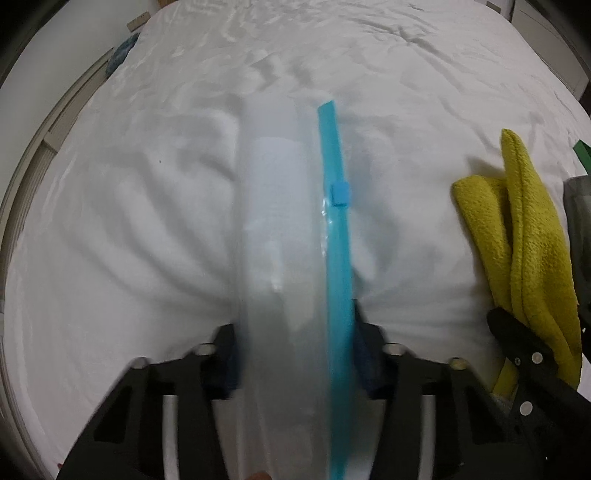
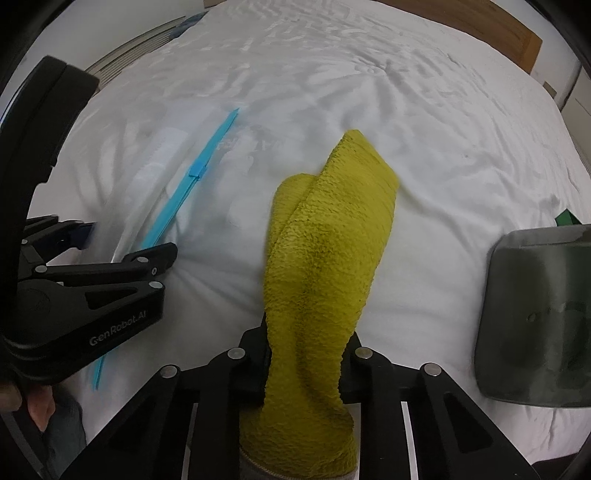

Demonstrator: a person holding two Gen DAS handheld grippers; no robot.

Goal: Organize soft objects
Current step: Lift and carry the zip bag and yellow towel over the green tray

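My left gripper (image 1: 295, 328) is shut on a clear plastic zip bag (image 1: 273, 229) with a blue zipper strip (image 1: 334, 221) and a blue slider (image 1: 340, 194), held up on edge over the white bed (image 1: 129, 203). The bag also shows in the right wrist view (image 2: 159, 173), with the left gripper (image 2: 125, 243) at the left. My right gripper (image 2: 304, 354) is shut on a yellow-green fleecy cloth (image 2: 328, 236) that stands up between its fingers. The cloth shows at the right of the left wrist view (image 1: 524, 236).
A grey translucent bag-like object (image 2: 535, 314) lies on the bed to the right, with a green item (image 2: 567, 218) behind it. A wooden headboard (image 2: 480, 18) runs along the far side. A blue object (image 1: 123, 50) lies at the far left bed edge.
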